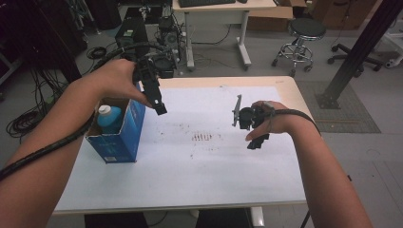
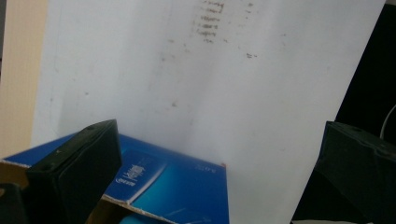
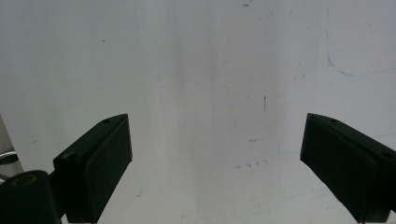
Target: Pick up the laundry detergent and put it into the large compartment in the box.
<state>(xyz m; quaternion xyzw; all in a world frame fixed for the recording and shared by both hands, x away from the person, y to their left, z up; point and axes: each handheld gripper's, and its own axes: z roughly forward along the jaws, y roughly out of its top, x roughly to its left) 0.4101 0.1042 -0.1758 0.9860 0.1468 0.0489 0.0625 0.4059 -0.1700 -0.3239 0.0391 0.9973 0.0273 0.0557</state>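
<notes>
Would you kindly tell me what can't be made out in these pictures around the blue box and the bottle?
- Bottle: high view, its lower body is hidden by the box walls.
- Box print: left gripper view, too blurred to read, partly behind the left gripper.
- Right gripper: high view, the hand covers most of it.
- Brown marks on the table: too small to identify.
</notes>
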